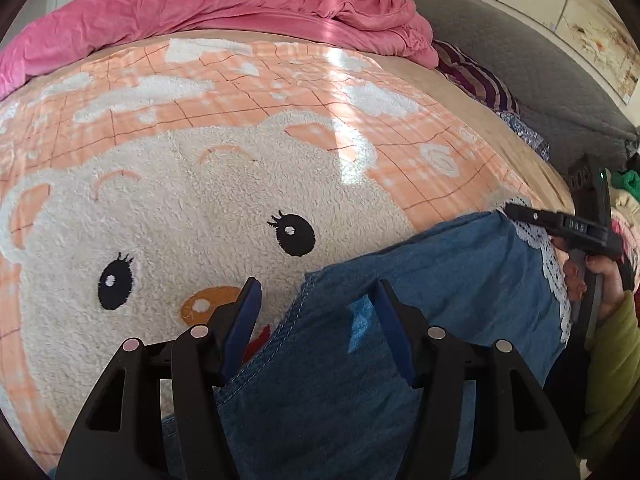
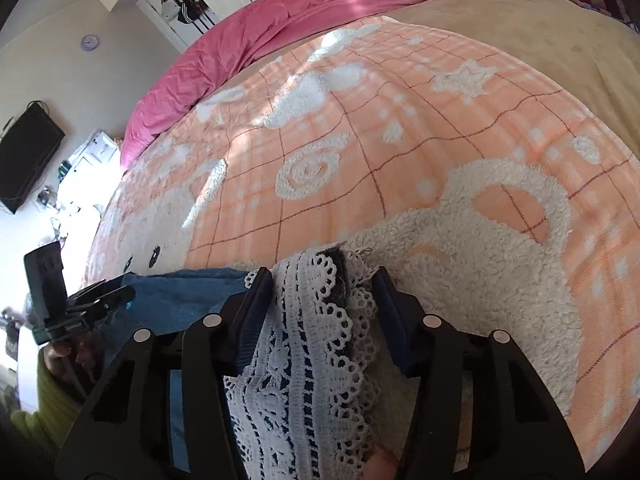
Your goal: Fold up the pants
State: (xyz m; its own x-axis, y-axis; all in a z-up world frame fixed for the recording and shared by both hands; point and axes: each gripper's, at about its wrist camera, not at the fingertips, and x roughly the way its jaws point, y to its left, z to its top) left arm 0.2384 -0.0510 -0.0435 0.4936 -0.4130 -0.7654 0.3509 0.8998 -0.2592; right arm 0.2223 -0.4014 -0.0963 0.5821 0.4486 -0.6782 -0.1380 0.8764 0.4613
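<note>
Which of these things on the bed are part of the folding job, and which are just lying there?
Part of the job:
- denim pants
- their white lace trim
- left hand-held gripper
- right hand-held gripper

Just lying about:
- pink duvet
- bear blanket, the work surface
- striped cloth

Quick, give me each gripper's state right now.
Left gripper: open, denim pants between its fingers, not pinched.
Right gripper: jaws around the pants' lace trim; grip cannot be told.

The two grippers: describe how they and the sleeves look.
Both the left gripper and the right gripper are black plastic, with flat blue pads inside the fingers and pale round studs at the linkage pivots. Each sleeve is olive green.
</note>
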